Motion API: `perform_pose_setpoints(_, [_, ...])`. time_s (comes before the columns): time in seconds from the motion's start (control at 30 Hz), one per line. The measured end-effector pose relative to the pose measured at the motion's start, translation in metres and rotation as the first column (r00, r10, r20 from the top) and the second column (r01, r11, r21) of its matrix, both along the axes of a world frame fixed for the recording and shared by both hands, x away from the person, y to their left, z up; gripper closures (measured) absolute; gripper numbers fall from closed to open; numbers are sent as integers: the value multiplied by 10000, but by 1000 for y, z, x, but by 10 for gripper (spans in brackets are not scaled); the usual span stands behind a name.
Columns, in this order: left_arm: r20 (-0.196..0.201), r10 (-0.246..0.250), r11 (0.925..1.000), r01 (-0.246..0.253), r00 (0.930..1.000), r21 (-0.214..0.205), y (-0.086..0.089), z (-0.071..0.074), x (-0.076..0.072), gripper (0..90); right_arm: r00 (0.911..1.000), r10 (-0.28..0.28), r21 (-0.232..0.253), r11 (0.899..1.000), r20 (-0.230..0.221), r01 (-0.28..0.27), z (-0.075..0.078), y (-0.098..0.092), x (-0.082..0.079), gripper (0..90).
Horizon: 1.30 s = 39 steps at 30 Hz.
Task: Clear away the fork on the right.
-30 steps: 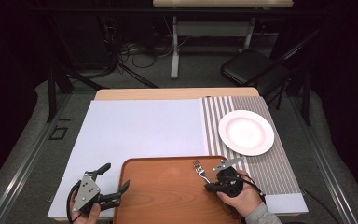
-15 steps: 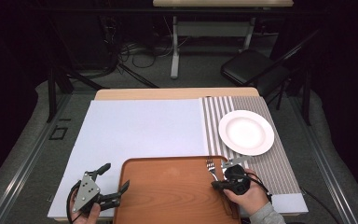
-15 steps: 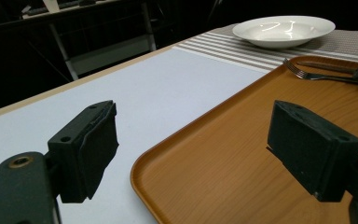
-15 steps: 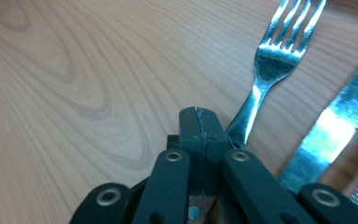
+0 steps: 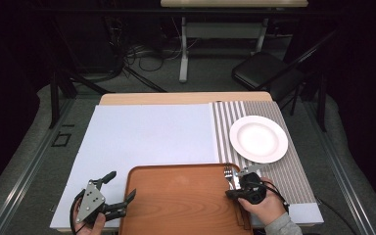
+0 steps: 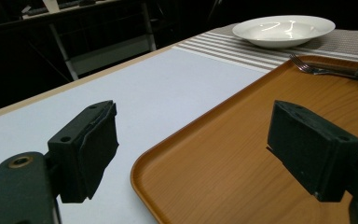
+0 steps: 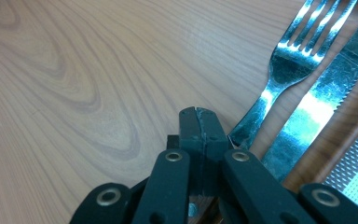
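Observation:
My right gripper (image 5: 240, 185) rests low on the right part of the brown wooden tray (image 5: 176, 196), a hand behind it. In the right gripper view its jaws (image 7: 199, 116) are shut pad to pad with nothing seen between them. A steel fork (image 7: 284, 60) lies just to their right, its handle running under the jaw's side. A serrated knife (image 7: 326, 98) lies beside the fork along the tray's rim. In the high view the fork (image 5: 229, 173) points away from me. My left gripper (image 5: 119, 188) is open at the tray's left edge; in its own view the jaws (image 6: 200, 149) straddle the tray's rim (image 6: 142, 175).
A white plate (image 5: 258, 138) sits on the striped placemat (image 5: 293, 176) right of the tray. A pale blue mat (image 5: 147, 137) covers the rest of the table. Beyond the table are a black chair (image 5: 262, 71), table legs and cables on the floor.
My right gripper has slid to the right across the tray, and the fork has shifted right along with it. The left gripper has stayed where it was.

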<state>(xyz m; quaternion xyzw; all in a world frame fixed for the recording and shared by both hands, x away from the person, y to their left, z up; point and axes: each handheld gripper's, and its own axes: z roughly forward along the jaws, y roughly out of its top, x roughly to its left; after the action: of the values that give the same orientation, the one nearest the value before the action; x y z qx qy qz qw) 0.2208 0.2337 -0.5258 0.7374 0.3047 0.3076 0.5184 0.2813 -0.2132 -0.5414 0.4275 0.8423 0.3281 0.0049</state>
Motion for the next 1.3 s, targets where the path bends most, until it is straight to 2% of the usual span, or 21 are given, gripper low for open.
perform_pose_setpoints(0.2, [0,-8,10000,8,10000,5,0,0,0,156,9999,-142,124,9998,37,142,0,-1,0,900])
perform_pose_setpoints(0.23, [0,-13,10000,13,10000,-1,0,0,0,156,9998,-28,-170,9999,-221,24,2,-2,0,900])
perform_pose_setpoints(0.33, [-7,-18,10000,18,10000,-28,0,0,0,156,9998,-46,-158,9999,-218,42,2,-3,1,900])
perform_pose_setpoints(0.37, [-3,-19,10000,19,10000,-24,0,0,0,156,9999,-140,48,9999,-13,140,0,-2,0,900])
perform_pose_setpoints(0.43, [-3,-21,10000,21,10000,-29,0,0,0,156,10000,39,22,10000,-31,-39,2,-3,0,900])
perform_pose_setpoints(0.47, [-5,-20,10000,20,10000,-25,0,0,0,156,9999,-68,224,9997,118,66,3,-2,-1,900])
perform_pose_setpoints(0.6, [-1,-13,10000,13,10000,-10,0,0,0,156,9996,-32,266,9996,289,25,9,-3,-4,895])
perform_pose_setpoints(0.8, [-13,-12,10000,12,10000,-20,0,0,0,156,9981,-86,296,9995,610,68,19,-7,-7,843])
perform_pose_setpoints(0.83, [-13,-12,10000,12,10000,-20,0,0,0,156,9974,-103,427,9991,717,73,19,-7,-8,826])
perform_pose_setpoints(0.9, [-16,-14,10000,14,10000,-19,0,0,1,156,9968,-132,424,9991,791,99,22,-8,-8,807])
perform_pose_setpoints(1.0, [-26,-10,10000,10,10000,-24,0,0,1,156,9934,-64,353,9994,1144,24,27,-12,-8,730])
perform_pose_setpoints(1.1, [-2,5,10000,-5,10000,-4,0,0,1,156,9917,138,284,9994,1280,-175,31,-17,-7,685])
perform_pose_setpoints(1.3, [-5,9,10000,-9,10000,10,0,0,1,156,9897,115,293,9994,1424,-159,37,-24,-6,673])
